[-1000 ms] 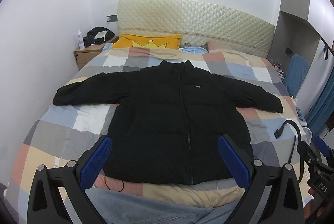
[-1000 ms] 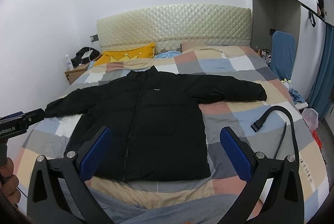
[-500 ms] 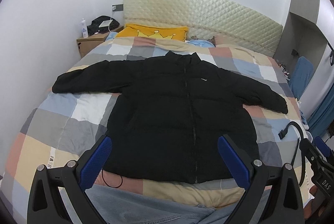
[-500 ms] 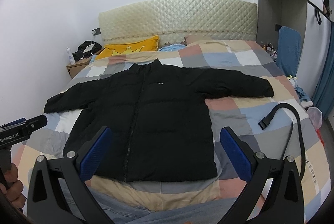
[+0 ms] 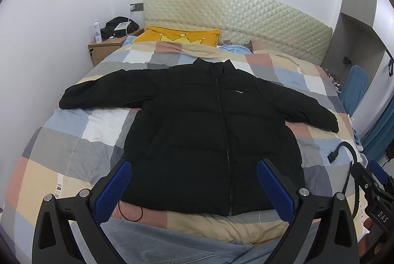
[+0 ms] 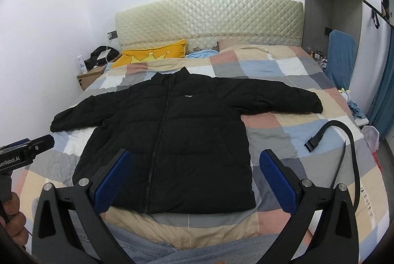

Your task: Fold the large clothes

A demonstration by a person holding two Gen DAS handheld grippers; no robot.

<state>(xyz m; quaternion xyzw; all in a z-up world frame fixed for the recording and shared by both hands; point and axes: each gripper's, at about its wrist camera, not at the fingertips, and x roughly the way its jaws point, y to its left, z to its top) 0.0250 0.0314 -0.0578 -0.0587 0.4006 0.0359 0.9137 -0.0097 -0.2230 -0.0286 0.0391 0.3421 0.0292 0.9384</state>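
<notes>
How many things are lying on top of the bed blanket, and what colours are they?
Black: 3, the puffer jacket, the strap with a buckle and a thin cord loop by the hem.
Yellow: 1, the crown pillow.
Light blue: 1, a bit of cloth beside that pillow.
Total: 5.

White walls, cream quilted headboard, checked bedspread, wooden nightstand left of the bed, blue curtain far right.
</notes>
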